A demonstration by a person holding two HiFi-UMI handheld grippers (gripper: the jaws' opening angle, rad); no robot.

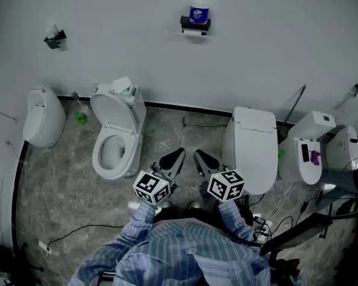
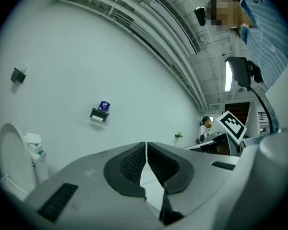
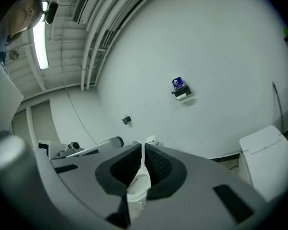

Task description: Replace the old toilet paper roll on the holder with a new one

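Note:
A black toilet paper holder (image 1: 194, 24) hangs high on the white wall, with a white roll (image 1: 194, 33) under its shelf and a blue-wrapped new roll (image 1: 198, 13) standing on top. The same holder (image 2: 99, 114) shows far off in the left gripper view, and the holder (image 3: 182, 93) in the right gripper view as well. My left gripper (image 1: 178, 155) and right gripper (image 1: 198, 155) are held side by side low over the floor, far from the wall. Both are shut and empty.
An open white toilet (image 1: 114, 139) stands left of the grippers, a closed one (image 1: 252, 145) to the right, more fixtures at the far right (image 1: 313, 145). A urinal (image 1: 43, 117) hangs at the left. A second small black holder (image 1: 55, 39) is on the wall. Cables (image 1: 77, 231) lie on the floor.

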